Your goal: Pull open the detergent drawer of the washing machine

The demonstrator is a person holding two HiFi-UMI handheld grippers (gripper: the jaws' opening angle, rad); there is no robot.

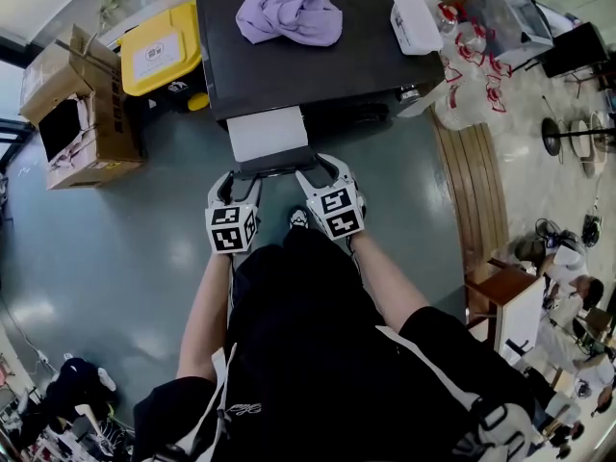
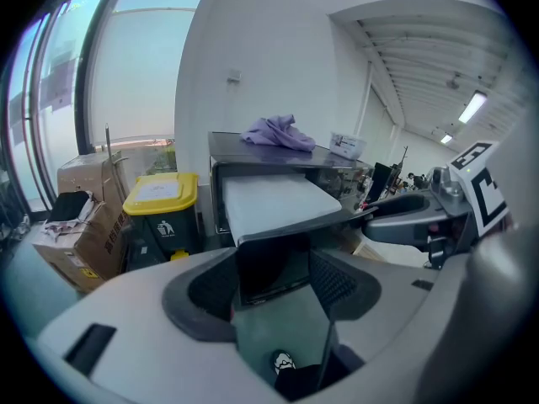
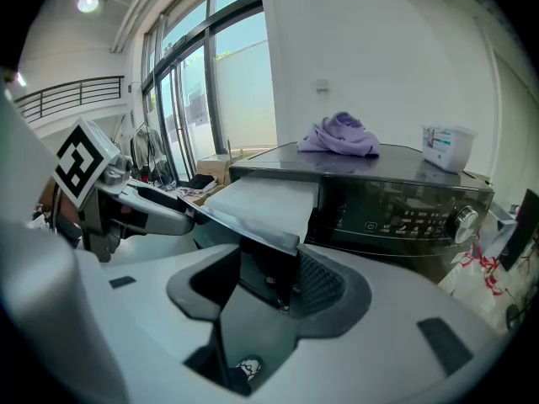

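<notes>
The left gripper (image 2: 274, 269) is closed on the dark front panel of the detergent drawer (image 2: 274, 204). The right gripper (image 3: 268, 280) is closed on the other end of the same panel. The drawer is pulled well out of the black washing machine (image 1: 366, 65), at the left of its front. A purple cloth (image 1: 291, 8) and a white box (image 1: 415, 22) are laid on the machine's top. A yellow-lidded bin (image 1: 162, 48) is placed beside the machine.
</notes>
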